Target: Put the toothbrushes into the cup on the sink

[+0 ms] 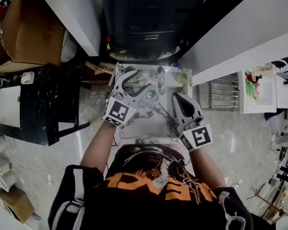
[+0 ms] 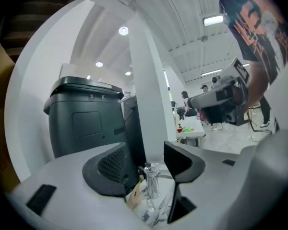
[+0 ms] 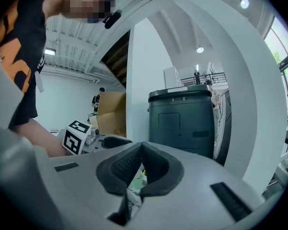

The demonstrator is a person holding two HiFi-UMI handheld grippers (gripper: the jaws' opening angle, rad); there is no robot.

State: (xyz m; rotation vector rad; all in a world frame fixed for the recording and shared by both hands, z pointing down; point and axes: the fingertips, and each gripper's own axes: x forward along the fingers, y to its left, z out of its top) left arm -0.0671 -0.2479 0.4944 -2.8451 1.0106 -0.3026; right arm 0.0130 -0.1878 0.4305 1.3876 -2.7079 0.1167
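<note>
Currently your left tongs (image 2: 151, 166) sit apart, empty, over the sink (image 1: 151, 121); right tongs (image 3: 141, 159) pressed together, empty. Toothbrushes in cup unconfirmed.

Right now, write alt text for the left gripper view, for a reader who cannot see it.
The jaws of the left gripper stand open, gripping nothing, and frame a chrome faucet beyond them. Behind rise a dark grey bin and a white column.
</note>
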